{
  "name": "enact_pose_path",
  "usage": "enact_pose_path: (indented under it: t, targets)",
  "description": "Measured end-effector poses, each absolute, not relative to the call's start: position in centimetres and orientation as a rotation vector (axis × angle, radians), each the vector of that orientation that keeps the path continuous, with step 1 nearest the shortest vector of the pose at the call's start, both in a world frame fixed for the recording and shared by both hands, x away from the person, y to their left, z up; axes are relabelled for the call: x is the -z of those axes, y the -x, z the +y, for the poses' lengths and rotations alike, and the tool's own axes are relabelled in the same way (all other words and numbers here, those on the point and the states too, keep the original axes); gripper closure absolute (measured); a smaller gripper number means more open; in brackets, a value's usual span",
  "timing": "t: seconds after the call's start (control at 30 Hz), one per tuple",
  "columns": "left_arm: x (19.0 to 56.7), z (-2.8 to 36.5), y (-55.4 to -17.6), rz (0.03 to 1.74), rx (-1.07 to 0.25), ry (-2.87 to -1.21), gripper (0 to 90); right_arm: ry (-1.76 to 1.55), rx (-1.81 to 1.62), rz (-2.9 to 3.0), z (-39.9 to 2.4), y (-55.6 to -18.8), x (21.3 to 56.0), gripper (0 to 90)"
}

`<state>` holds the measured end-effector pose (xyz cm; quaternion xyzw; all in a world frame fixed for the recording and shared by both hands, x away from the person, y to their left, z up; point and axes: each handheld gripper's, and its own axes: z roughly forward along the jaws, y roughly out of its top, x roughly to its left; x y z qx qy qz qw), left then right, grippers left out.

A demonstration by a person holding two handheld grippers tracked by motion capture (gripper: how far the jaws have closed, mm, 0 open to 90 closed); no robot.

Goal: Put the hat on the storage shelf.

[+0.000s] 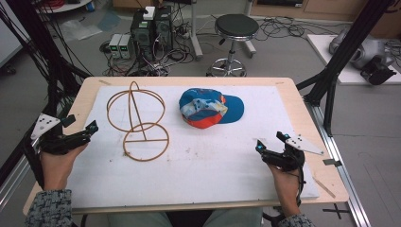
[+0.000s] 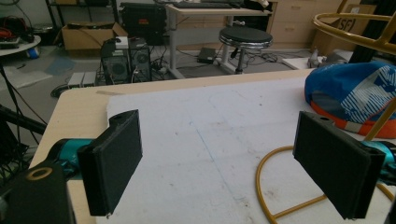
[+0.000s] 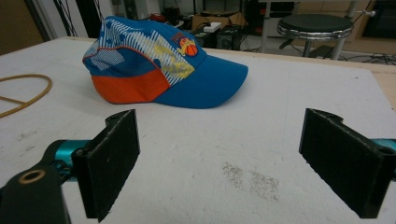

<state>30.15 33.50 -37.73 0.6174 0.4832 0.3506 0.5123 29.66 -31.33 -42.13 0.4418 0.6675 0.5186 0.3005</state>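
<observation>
A blue, white and orange cap (image 1: 208, 108) lies on the white mat (image 1: 227, 161), brim pointing right. To its left stands a tan wire hat stand (image 1: 137, 118) with a round base ring. My left gripper (image 1: 87, 130) rests at the table's left edge, open and empty, with the stand's base ring (image 2: 275, 186) and the cap (image 2: 355, 93) ahead to its right. My right gripper (image 1: 272, 142) sits near the front right of the mat, jaws wide open with nothing between them. The cap (image 3: 154, 65) lies well ahead of it.
The wooden table (image 1: 288, 85) carries the mat. Behind it on the floor stand a black stool (image 1: 235, 28), computer boxes (image 1: 151, 28) and tangled cables. Black frame posts (image 1: 340, 56) rise at both sides of the table.
</observation>
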Motion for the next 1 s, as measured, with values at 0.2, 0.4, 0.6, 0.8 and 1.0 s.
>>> enact_pose_path:
  t: [0.2, 0.4, 0.6, 0.8, 1.0]
  targets:
    - [37.7, 33.7, -30.2, 1.173, -0.829, -1.473, 15.9, -1.152, -1.374, 1.799, -31.1, -29.6, 42.0, 11.4]
    - [37.8, 33.7, -30.2, 1.177, -0.827, -1.475, 15.9, -1.125, -1.385, 1.829, -30.7, -30.1, 41.5, 11.4]
    - [37.6, 33.7, -30.2, 1.177, -0.817, -1.468, 16.0, -1.034, -1.364, 1.864, -29.7, -31.1, 40.2, 11.6]
    - [37.8, 33.5, -30.2, 1.174, -0.806, -1.477, 16.0, -1.016, -1.400, 1.889, -28.7, -33.0, 38.3, 13.5]
    - [37.9, 33.4, -30.2, 1.169, -0.800, -1.485, 16.0, -0.931, -1.458, 1.916, -26.0, -36.4, 35.5, 14.6]
